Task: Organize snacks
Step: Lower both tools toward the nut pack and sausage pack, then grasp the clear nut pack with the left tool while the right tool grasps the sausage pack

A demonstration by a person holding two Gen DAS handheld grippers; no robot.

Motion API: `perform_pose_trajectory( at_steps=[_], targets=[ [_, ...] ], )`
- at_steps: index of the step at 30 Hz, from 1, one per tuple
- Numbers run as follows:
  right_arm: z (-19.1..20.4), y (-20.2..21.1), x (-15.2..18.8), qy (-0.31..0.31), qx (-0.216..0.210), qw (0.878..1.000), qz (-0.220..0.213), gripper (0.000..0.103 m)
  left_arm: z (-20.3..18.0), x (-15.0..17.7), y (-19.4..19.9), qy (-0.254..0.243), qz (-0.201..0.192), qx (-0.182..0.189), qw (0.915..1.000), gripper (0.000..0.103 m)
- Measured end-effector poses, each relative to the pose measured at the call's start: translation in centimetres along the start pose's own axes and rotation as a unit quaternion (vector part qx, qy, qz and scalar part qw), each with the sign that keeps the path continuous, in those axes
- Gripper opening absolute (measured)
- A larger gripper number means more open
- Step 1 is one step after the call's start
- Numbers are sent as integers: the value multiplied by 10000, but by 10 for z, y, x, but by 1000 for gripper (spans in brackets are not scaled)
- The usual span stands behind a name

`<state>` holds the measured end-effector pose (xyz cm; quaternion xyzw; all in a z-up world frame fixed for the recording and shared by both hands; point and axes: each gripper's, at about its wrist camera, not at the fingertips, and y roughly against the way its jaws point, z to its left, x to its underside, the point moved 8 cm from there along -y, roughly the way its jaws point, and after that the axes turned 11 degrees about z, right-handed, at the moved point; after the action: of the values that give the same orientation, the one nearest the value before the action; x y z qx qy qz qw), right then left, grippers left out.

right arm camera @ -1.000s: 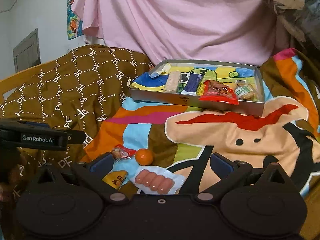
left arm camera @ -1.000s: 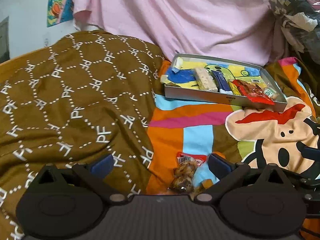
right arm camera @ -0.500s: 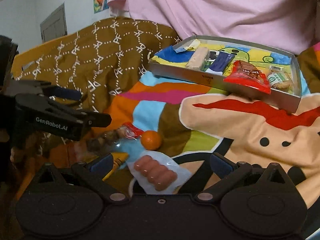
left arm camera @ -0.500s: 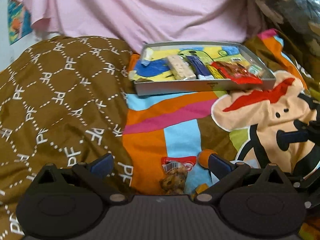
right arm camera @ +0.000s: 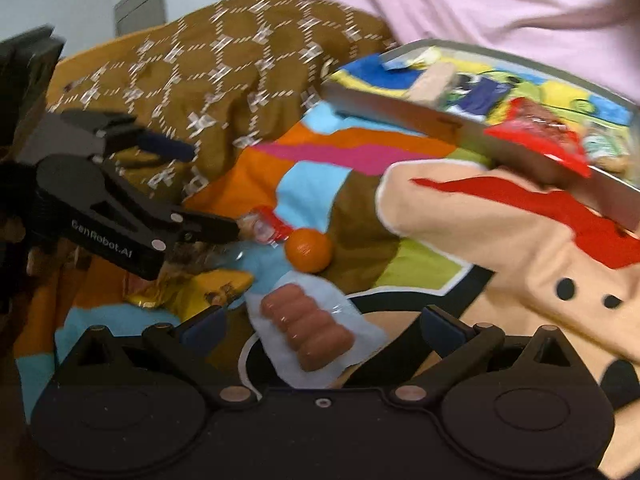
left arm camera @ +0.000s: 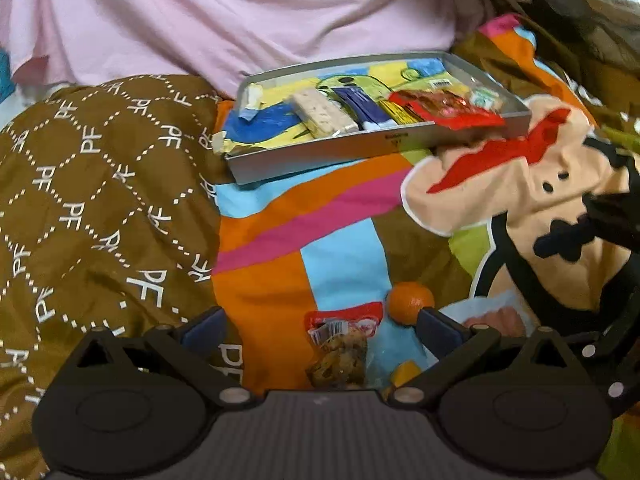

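Note:
Loose snacks lie on a colourful blanket. My left gripper (left arm camera: 320, 328) is open low over a clear bag of brown nuggets with a red top (left arm camera: 340, 340). A small orange (left arm camera: 410, 298) sits by its right finger, and a yellow packet (left arm camera: 404, 374) lies close below. My right gripper (right arm camera: 320, 326) is open with a sealed pack of sausages (right arm camera: 308, 328) between its fingers. In the right wrist view the left gripper (right arm camera: 214, 191) reaches in from the left beside the red-topped bag (right arm camera: 268, 228), orange (right arm camera: 308, 250) and yellow packet (right arm camera: 200, 288).
A grey metal tray (left arm camera: 320, 156) at the back of the blanket holds several snacks, with a red packet (left arm camera: 444, 110) hanging over its front rim. A brown patterned quilt (left arm camera: 100, 200) bulges on the left. Pink cloth (left arm camera: 240, 12) hangs behind.
Both grippers have dropped lower and closer to the loose snacks. The right one now has the sausage pack between its fingers. The left one swung right, bringing the orange into its view.

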<state>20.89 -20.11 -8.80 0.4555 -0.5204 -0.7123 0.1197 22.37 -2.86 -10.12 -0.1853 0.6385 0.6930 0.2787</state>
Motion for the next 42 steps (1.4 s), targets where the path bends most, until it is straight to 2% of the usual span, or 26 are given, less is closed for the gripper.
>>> perform_pose_trajectory(
  at_steps=[3,8,15,19,22,25,30,32,37,42],
  targets=[
    [4,-6,-1,189,-59,9998,77,102,-1,4,-3,-173,123,108,9997,103],
    [-3,-19,-4,184,133,9996,196,102,-1,9,-10,-209,539,674,9960,103],
    [-13,-27,-6,-193,-302,9992,151,102,2,11,-26,-128,970,871,9914,103],
    [-4,-28,-4,-79,-536,9983,203,101,3,13,-33,14,1185,1050,9874,102],
    [7,-29,-1,135,-635,9975,290,98,6,14,-35,256,1296,1294,9828,98],
    [13,-27,0,213,-682,9969,321,92,9,15,-37,575,1443,1511,9762,89],
    [17,-22,4,225,-728,9963,408,88,12,16,-34,791,1626,1538,9714,75],
    [18,-21,4,205,-651,9967,433,87,12,17,-34,784,1719,1477,9708,72],
    [14,-30,0,-291,-449,9976,432,88,11,17,-33,732,1717,1339,9733,70],
    [14,-32,1,-489,-226,9979,367,85,13,18,-36,825,1683,1296,9737,67]
  ],
)
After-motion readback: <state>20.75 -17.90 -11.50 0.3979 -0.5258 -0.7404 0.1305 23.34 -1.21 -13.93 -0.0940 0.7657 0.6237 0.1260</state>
